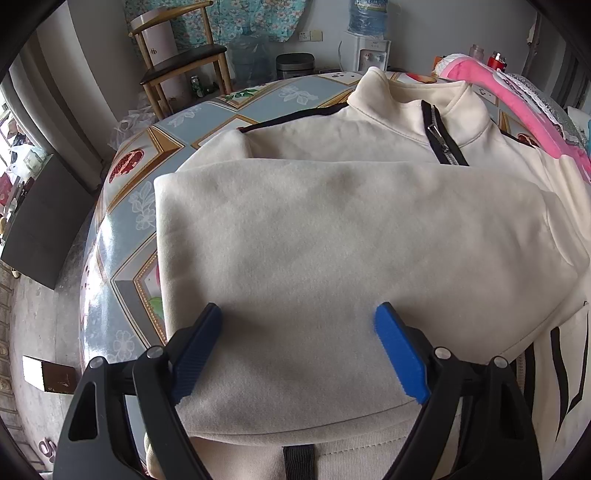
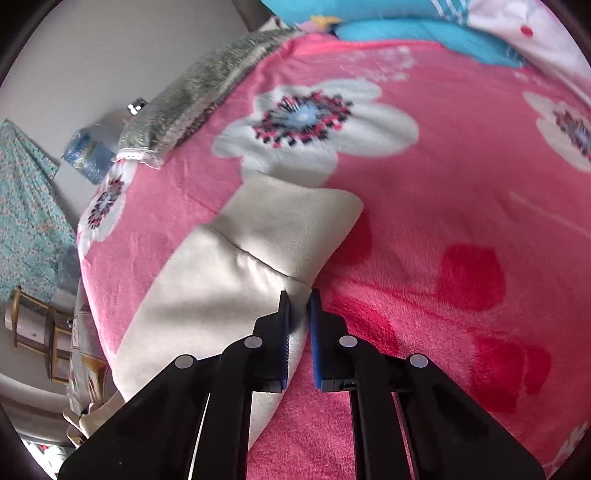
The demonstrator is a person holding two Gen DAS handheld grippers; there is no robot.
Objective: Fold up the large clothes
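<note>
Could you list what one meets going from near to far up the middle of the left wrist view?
Left gripper with jaws open → folded cream sweater panel → black zipper → collar → patterned tablecloth → water dispenser.

- Wooden chair (image 1: 181, 59) stands back left, beside the wall.
- Water dispenser (image 1: 369, 51) behind the patterned surface (image 1: 147, 162).
- Pink flowered blanket (image 2: 443, 184) spreads wide; blue pillow (image 2: 406, 29) beyond.

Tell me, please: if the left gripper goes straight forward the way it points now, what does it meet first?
Most likely the folded cream sweatshirt: the open left gripper already has that fabric between its fingers. Further along lies the zipped collar. Depth is uncertain.
</note>
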